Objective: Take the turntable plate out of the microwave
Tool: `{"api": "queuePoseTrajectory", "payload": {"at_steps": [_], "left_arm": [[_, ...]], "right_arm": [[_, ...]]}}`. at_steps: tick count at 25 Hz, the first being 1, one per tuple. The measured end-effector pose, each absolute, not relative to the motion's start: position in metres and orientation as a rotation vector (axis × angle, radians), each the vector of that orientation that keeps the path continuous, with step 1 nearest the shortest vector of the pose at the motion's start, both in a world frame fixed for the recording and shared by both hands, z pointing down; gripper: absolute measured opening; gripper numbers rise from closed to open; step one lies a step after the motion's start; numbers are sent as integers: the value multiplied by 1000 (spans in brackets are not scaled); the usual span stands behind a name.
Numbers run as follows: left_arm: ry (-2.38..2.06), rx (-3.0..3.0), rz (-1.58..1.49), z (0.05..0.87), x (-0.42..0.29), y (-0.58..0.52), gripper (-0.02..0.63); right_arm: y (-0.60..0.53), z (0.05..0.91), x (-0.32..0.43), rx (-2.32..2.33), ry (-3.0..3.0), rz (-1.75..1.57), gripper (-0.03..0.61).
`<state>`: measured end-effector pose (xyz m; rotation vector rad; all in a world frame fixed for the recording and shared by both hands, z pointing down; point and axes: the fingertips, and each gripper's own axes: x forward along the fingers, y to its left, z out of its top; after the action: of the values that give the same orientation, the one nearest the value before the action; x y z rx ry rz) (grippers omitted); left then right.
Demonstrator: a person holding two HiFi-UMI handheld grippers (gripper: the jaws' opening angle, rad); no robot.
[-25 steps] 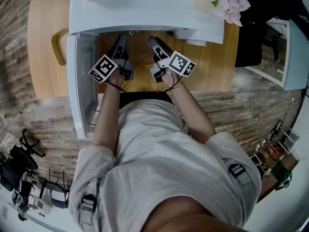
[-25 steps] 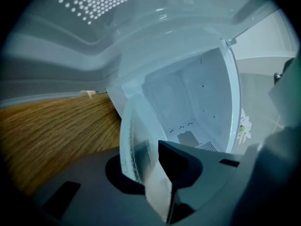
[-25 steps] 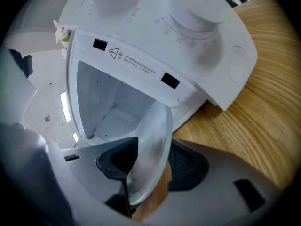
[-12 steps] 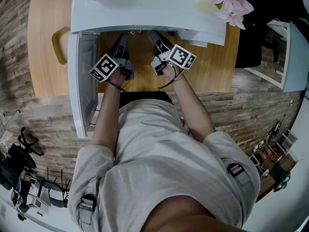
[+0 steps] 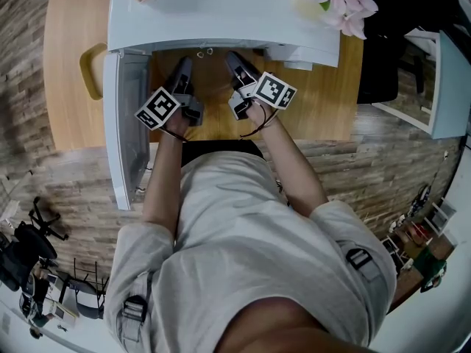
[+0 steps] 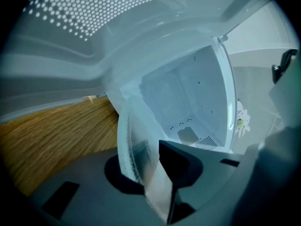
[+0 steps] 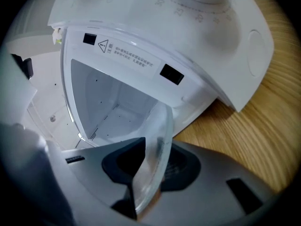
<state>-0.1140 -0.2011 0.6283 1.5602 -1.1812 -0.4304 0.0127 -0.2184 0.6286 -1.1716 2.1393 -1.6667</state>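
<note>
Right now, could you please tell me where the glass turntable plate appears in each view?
Head view: not discernible.
Left gripper view: turntable plate edge-on, lower centre.
Right gripper view: edge-on, lower centre.
Shared landmark: the white microwave, its open cavity behind the glass in both gripper views.

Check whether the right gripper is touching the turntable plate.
Touching. In the right gripper view the right gripper, whose jaws have just been closing, clamps the turntable plate between them.
</note>
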Motion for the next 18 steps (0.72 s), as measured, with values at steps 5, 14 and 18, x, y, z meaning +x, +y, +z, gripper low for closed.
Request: {"api": "queuePoseTrajectory", "payload": {"at_steps": [5, 14, 18], "left_arm": [[-1188, 1569, -412, 627, -112, -196, 106], [-1185, 1566, -400, 628, -107, -177, 106], [-1190, 1569, -397, 632, -107, -177, 106]], "right_arm": [[-213, 627, 14, -1173, 2155, -1669, 98], [-193, 629, 20, -1158, 2148, -1688, 98], [-192, 633, 20, -1155, 2150, -1691, 98]]}}
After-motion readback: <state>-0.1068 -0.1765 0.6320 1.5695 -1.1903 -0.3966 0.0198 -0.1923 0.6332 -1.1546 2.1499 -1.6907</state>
